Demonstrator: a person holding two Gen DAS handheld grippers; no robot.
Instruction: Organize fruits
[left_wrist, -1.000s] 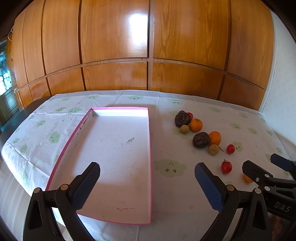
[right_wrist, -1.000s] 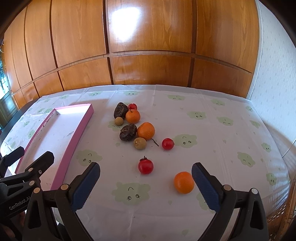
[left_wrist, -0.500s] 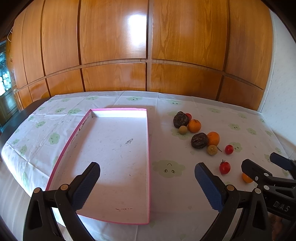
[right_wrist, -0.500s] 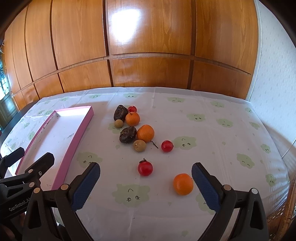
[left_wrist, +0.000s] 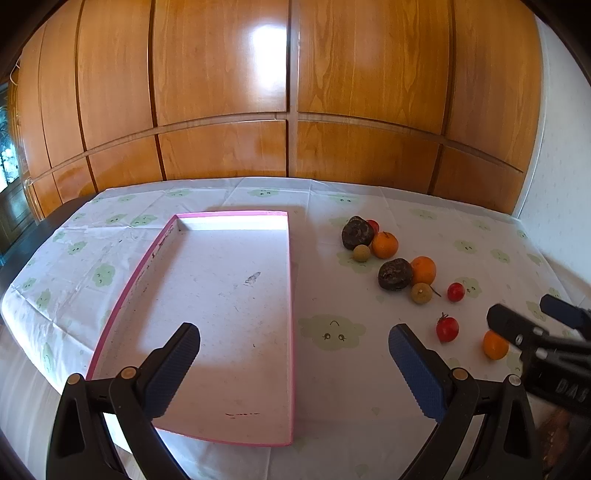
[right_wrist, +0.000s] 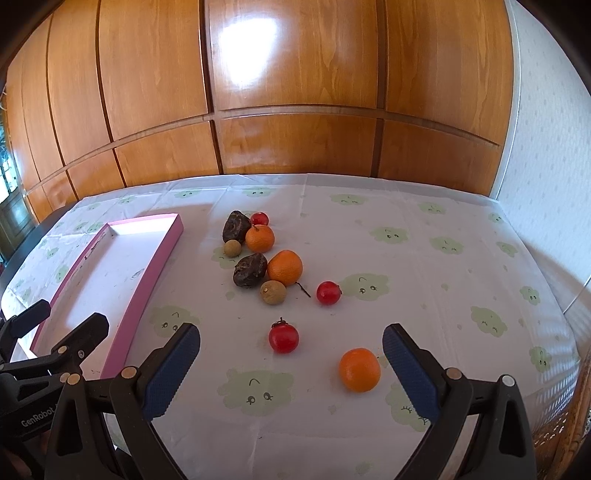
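1. Starting at the left, the pink-rimmed tray (left_wrist: 229, 314) lies with its long axis running from 6 toward 12 o'clock in the left wrist view. It holds no fruit, and only scuff marks show on its white floor.
2. Hovering over the tray's near end, the left gripper (left_wrist: 293, 363) has its jaws spread wide with nothing between them. Every fruit lies off at its 1 to 3 o'clock, well apart from it.
3. Clustered on the cloud-print tablecloth (right_wrist: 424, 266) to the right of the tray are two dark wrinkled fruits (right_wrist: 250, 270), two pale brown round ones (right_wrist: 273, 292), oranges and small red tomatoes.
4. Nearest the right gripper (right_wrist: 291, 363), also wide open and empty, are the stemmed red tomato (right_wrist: 283, 338) at about 12 o'clock and the lone orange (right_wrist: 359, 369) at about 3 o'clock, just beside the right finger (right_wrist: 406, 365).
5. I judge the right gripper far the nearer to both. Being round, neither fruit has a long axis to line up with, so a short forward reach should bracket the tomato. The orange looks smooth and glossy, the tomato shiny with a dark calyx; both could roll if nudged.
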